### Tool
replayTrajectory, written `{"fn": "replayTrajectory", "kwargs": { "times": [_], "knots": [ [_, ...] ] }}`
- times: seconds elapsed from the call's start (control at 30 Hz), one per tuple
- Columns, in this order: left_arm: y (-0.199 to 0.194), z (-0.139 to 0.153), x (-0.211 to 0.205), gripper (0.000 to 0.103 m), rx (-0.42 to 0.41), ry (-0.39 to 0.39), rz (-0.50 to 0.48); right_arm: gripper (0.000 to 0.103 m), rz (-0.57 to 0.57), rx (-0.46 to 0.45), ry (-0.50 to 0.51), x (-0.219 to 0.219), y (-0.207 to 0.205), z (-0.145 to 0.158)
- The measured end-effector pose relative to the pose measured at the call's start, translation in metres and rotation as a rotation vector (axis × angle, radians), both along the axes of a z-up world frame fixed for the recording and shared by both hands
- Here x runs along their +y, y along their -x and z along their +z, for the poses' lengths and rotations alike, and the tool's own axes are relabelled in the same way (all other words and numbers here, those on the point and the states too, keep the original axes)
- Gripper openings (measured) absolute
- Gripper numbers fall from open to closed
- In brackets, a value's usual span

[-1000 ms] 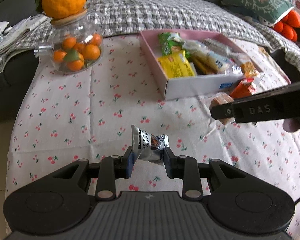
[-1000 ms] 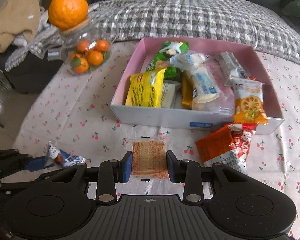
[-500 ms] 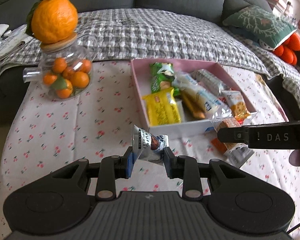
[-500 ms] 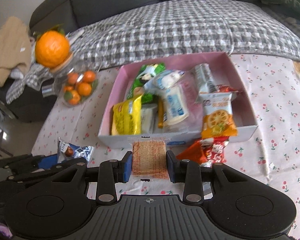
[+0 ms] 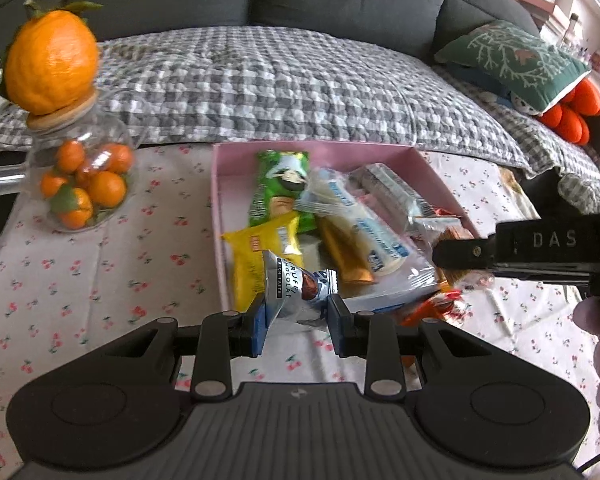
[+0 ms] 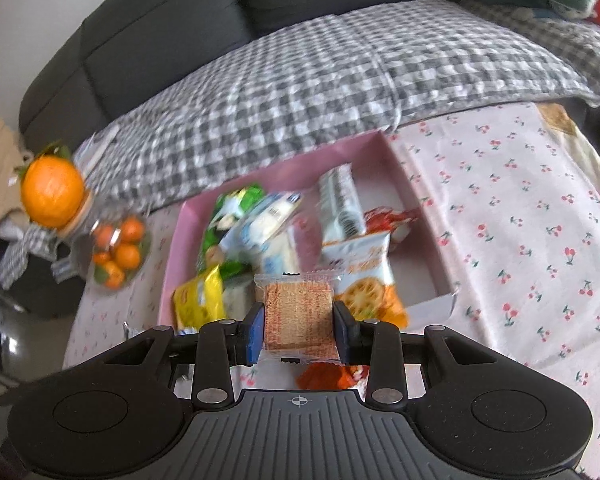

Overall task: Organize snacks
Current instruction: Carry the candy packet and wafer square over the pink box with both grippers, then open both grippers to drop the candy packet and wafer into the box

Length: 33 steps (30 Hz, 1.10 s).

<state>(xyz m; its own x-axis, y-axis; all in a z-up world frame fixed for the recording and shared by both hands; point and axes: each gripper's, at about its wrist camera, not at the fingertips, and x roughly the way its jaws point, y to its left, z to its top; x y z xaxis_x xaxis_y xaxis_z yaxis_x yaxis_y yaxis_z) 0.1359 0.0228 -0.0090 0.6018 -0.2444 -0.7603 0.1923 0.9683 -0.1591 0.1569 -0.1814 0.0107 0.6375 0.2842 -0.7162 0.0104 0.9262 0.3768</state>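
Note:
My left gripper (image 5: 296,322) is shut on a silver and blue chocolate packet (image 5: 296,288), held in the air just before the near wall of the pink box (image 5: 219,216). My right gripper (image 6: 298,330) is shut on a clear-wrapped brown cracker (image 6: 298,312), held above the box's near wall (image 6: 432,310). In the left wrist view the right gripper (image 5: 456,254) reaches in from the right over the box's near right corner. The box holds several packets, among them a yellow one (image 5: 266,252), a green one (image 5: 282,188) and an orange and white one (image 6: 362,272).
An orange-red packet (image 6: 328,376) lies on the cherry-print cloth (image 5: 100,264) before the box. A glass jar of small oranges (image 5: 82,188) with a big orange (image 5: 50,68) on its lid stands at the left. Behind is a sofa with a checked blanket (image 5: 280,80).
Both grippers, each keeping its snack, have risen and moved forward from the cloth to the box's near side. The right gripper has rolled, so the scene tilts in its view.

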Motion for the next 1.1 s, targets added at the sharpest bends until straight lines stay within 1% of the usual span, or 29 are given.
{"fn": "replayTrajectory", "kwargs": {
  "times": [0.17, 0.27, 0.4, 0.47, 0.5, 0.53, 0.67, 0.77, 0.87, 0.93, 1.03, 1.1],
  "knots": [
    [-0.01, -0.002, -0.016, 0.028, -0.004, 0.003, -0.01, 0.034, -0.033, -0.044, 0.007, -0.006, -0.007, -0.001],
    [-0.016, -0.003, -0.024, 0.028, -0.014, -0.023, -0.008, 0.034, -0.053, -0.062, -0.004, -0.01, -0.013, -0.003],
    [-0.024, -0.008, -0.033, 0.028, 0.011, -0.06, 0.002, 0.034, -0.083, -0.082, -0.016, -0.017, -0.018, -0.005],
    [-0.027, -0.01, -0.035, 0.026, 0.018, -0.061, 0.009, 0.034, -0.101, -0.091, -0.027, -0.021, -0.021, -0.007],
    [-0.029, -0.011, -0.035, 0.022, 0.024, -0.061, 0.012, 0.034, -0.111, -0.092, -0.036, -0.023, -0.024, -0.008],
    [-0.031, -0.011, -0.036, 0.022, 0.029, -0.062, 0.017, 0.034, -0.121, -0.092, -0.043, -0.025, -0.025, -0.009],
    [-0.036, -0.013, -0.036, 0.022, 0.04, -0.049, 0.04, 0.034, -0.159, -0.088, -0.067, -0.03, -0.033, -0.014],
    [-0.038, -0.014, -0.036, 0.022, 0.045, -0.041, 0.053, 0.034, -0.191, -0.091, -0.066, -0.032, -0.037, -0.016],
    [-0.037, -0.015, -0.037, 0.023, 0.043, -0.042, 0.057, 0.034, -0.218, -0.088, -0.066, -0.036, -0.041, -0.019],
    [-0.037, -0.015, -0.038, 0.026, 0.039, -0.05, 0.056, 0.034, -0.242, -0.08, -0.05, -0.038, -0.043, -0.022],
    [-0.036, -0.013, -0.038, 0.027, 0.03, -0.054, 0.056, 0.034, -0.264, -0.069, -0.026, -0.041, -0.044, -0.024],
    [-0.035, -0.012, -0.039, 0.028, 0.026, -0.053, 0.052, 0.037, -0.268, -0.068, -0.031, -0.044, -0.044, -0.024]
  ]
}}
